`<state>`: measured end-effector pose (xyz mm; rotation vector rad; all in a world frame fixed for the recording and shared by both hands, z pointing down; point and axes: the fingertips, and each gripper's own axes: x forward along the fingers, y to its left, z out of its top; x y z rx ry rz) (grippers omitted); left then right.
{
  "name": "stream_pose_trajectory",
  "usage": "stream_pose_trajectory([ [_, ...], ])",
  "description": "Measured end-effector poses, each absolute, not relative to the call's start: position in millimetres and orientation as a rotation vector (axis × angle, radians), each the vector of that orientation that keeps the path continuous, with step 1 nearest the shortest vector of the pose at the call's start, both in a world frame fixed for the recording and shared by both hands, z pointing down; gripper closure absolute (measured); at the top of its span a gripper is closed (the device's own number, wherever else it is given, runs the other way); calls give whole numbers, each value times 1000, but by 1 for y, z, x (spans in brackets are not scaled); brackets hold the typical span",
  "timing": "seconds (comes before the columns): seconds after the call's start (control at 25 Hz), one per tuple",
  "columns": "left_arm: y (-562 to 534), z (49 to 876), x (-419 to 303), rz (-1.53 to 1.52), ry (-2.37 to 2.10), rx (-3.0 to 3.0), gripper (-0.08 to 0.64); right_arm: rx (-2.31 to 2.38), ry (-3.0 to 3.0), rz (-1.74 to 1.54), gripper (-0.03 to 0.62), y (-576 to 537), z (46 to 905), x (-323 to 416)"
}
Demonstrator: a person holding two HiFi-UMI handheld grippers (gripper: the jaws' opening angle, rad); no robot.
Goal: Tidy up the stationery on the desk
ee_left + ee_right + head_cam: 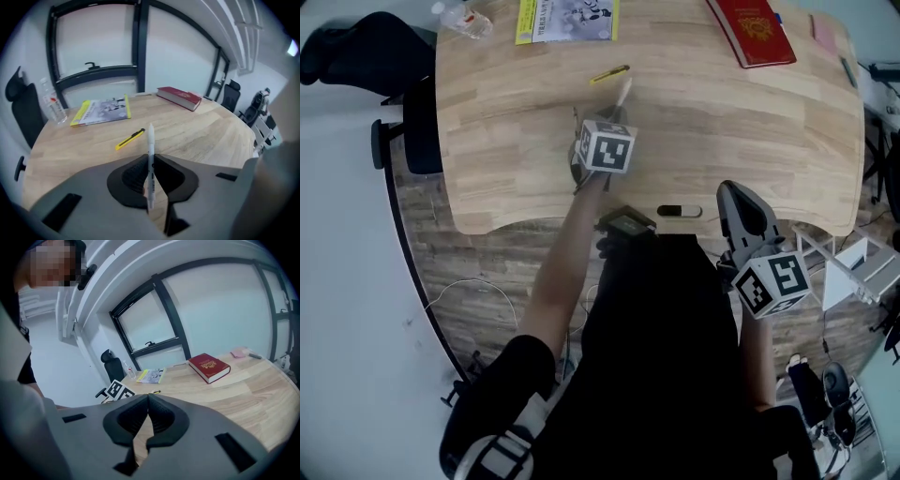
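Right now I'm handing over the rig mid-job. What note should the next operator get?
Left gripper: shut on white pen, held above the desk.
Right gripper: shut, empty, by the desk's front edge.
Loose: yellow cutter mid-desk; small black-and-white item at the front edge; red book and magazine at the far side.
Done: pen picked up.
Left: put the pen away, then probably the cutter and the black-and-white item. No pen holder is in view.

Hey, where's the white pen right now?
The pen is clamped in the left gripper, dead centre in the left gripper view. It sticks out ahead of the gripper over the middle of the desk, just short of the yellow cutter.
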<state>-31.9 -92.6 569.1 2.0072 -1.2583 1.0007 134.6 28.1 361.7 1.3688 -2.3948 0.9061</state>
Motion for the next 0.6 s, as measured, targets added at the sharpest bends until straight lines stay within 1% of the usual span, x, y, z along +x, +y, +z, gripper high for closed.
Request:
stream_pose_trajectory([
  [0.28, -66, 578, -83, 896, -1478, 1729, 494, 1202, -2454, 887, 572, 20, 366, 126],
  [0.6, -44, 608, -95, 824, -1518, 1535, 494, 1094, -2443, 893, 572, 16, 379, 127],
])
